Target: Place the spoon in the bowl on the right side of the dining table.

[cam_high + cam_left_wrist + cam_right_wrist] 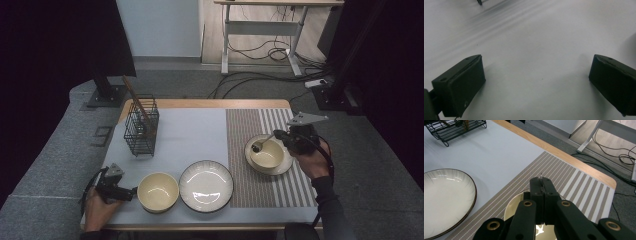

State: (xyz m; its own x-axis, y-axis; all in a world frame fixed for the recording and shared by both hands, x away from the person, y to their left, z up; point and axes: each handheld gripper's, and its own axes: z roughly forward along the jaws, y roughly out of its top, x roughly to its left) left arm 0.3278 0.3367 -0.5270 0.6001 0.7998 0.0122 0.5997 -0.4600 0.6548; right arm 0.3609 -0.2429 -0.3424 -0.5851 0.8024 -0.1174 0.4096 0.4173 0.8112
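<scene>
Metal spoon (262, 142) clamped in right tongs (283, 135).

No writing, label, brand mark or number can be read anywhere here: the bowls, the plate, the striped mat and the wire rack all show plain, unmarked surfaces.

On the bench (200, 104) a wire rack (141, 126) stands at the far left, with sticks (135, 95) in it. Near the front edge, a bowl (158, 191) sits left of a plate (206, 185), just beside it. To the right lies a striped mat (255, 190); on it a saucer (287, 166) carries a second bowl (267, 154), and a spoon (262, 142) rests in this bowl.
</scene>
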